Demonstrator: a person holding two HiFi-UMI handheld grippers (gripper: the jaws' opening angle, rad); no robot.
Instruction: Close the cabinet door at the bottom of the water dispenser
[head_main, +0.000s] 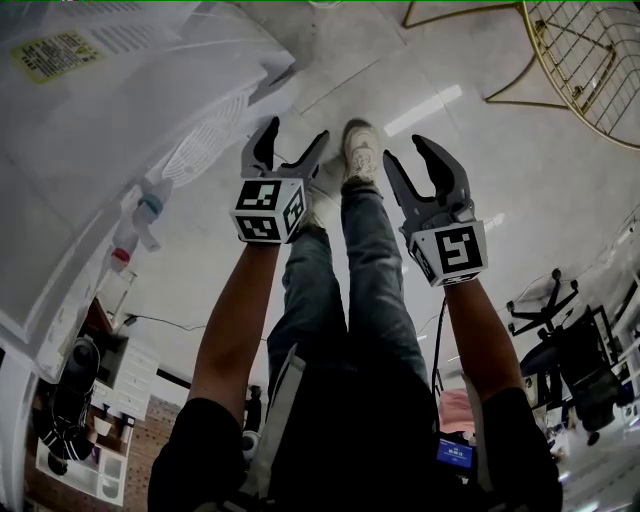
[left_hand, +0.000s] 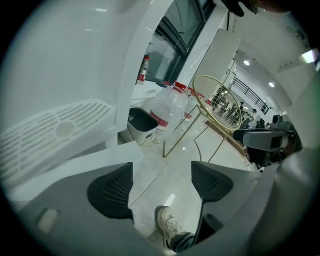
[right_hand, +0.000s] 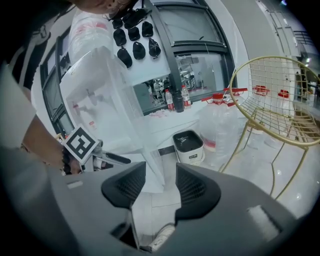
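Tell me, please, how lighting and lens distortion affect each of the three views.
Head view: the water dispenser is washed out and bowed, a glare streak crosses the floor. Left gripper view: round fisheye frame, dark corners, water dispenser blown out. Right gripper view: the wire chair bends.

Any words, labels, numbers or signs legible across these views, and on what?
No text reads clearly.
Yellow sticker on the white water dispenser: print too blurred.
Blue-lit screen at the person's waist: too small.
Red bands on the clear plastic water jug: too small.
Black-and-white square markers on the left gripper and right gripper: patterns, no words.
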